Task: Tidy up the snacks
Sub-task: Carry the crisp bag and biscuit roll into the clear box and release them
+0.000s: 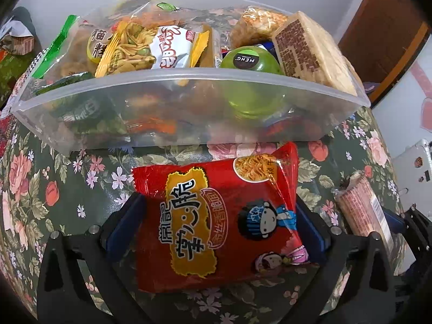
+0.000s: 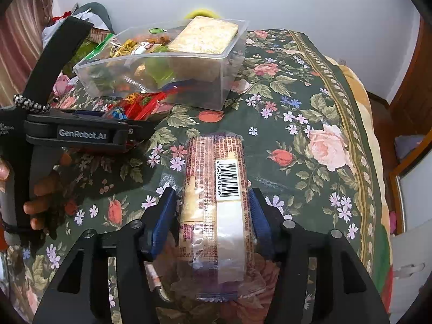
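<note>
A red noodle snack packet (image 1: 216,229) lies flat on the floral tablecloth just in front of a clear plastic bin (image 1: 189,74) packed with snacks. My left gripper (image 1: 218,202) stands wide open around the packet, its blue pads flanking the two edges without squeezing. In the right wrist view a long cracker pack (image 2: 213,202) with a barcode rests on the cloth between the fingers of my right gripper (image 2: 212,193), which is open with a slim gap on each side. That view also shows the left gripper (image 2: 129,124) from the side, and the bin (image 2: 205,81) beyond it.
A person's hand (image 2: 40,202) holds the left gripper's handle. The bin holds a green cup (image 1: 251,59), a cracker block (image 1: 310,51) and several bags. The table edge (image 2: 378,189) drops off at the right; a wooden door (image 1: 383,35) stands behind.
</note>
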`<control>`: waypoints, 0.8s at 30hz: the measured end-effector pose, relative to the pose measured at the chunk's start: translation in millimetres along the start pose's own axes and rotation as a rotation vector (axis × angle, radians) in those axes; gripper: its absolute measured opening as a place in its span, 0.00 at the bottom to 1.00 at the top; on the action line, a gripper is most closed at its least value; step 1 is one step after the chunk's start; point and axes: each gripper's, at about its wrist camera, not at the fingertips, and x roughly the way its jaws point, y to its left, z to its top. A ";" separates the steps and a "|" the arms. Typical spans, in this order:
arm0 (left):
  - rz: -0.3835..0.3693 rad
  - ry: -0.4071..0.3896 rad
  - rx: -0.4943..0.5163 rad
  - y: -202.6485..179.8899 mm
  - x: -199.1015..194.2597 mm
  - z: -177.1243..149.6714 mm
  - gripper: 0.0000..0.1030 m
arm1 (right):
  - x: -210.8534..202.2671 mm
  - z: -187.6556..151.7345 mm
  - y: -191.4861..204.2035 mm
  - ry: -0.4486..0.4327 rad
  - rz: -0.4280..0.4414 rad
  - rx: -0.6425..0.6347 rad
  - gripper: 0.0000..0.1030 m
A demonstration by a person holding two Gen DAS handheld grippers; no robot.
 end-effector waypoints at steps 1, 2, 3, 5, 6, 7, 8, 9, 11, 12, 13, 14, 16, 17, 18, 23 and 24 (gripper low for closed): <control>0.017 -0.005 0.007 0.0 -0.7 -1.3 0.95 | 0.3 -0.4 1.1 -0.001 -0.006 -0.006 0.50; 0.027 -0.011 0.010 3.2 -3.0 -3.9 0.91 | 0.7 -0.1 1.0 -0.004 -0.017 -0.009 0.43; 0.034 -0.018 0.008 3.6 -6.1 -7.6 0.86 | 0.7 0.1 0.7 -0.007 -0.023 -0.009 0.41; 0.029 -0.025 -0.007 7.6 -13.2 -10.7 0.82 | 0.6 1.0 -3.4 -0.011 -0.005 0.016 0.41; 0.022 -0.029 -0.020 12.1 -18.3 -13.0 0.79 | 0.3 1.2 -4.6 -0.013 0.001 0.024 0.41; 0.022 -0.031 -0.025 14.9 -21.1 -14.2 0.78 | -0.2 1.2 -5.5 -0.014 0.003 0.030 0.41; 0.020 -0.034 -0.027 17.1 -28.3 -20.2 0.78 | -1.0 1.4 -5.8 -0.017 0.000 0.031 0.41; 0.013 -0.031 -0.028 20.8 -32.8 -23.8 0.77 | -2.0 1.5 -5.7 -0.020 0.000 0.033 0.41; 0.007 -0.026 -0.031 25.3 -39.4 -29.4 0.77 | -5.3 1.7 -5.5 -0.027 0.006 0.039 0.41; -0.001 -0.026 -0.033 27.6 -43.4 -32.2 0.77 | -7.7 2.5 -5.4 -0.032 0.007 0.041 0.41; -0.004 -0.029 -0.034 30.4 -48.2 -34.7 0.77 | -10.9 3.5 -5.0 -0.041 0.006 0.043 0.41; 0.000 -0.035 -0.032 34.6 -54.2 -36.8 0.77 | -14.3 4.7 -4.4 -0.049 0.010 0.046 0.41; 0.011 -0.059 -0.014 36.2 -68.4 -41.7 0.77 | -19.7 9.7 -3.2 -0.064 0.015 0.048 0.41; 0.013 -0.067 -0.009 36.7 -74.1 -42.5 0.77 | -21.7 12.5 -2.3 -0.072 0.015 0.046 0.41; 0.008 -0.081 -0.003 36.6 -82.4 -43.2 0.77 | -24.9 15.9 -0.5 -0.082 0.015 0.043 0.41; 0.037 -0.156 0.060 29.4 -113.3 -38.9 0.77 | -37.1 38.7 9.3 -0.147 0.032 0.040 0.41; 0.033 -0.170 0.063 28.6 -121.6 -37.6 0.77 | -38.4 44.8 11.2 -0.160 0.040 0.041 0.41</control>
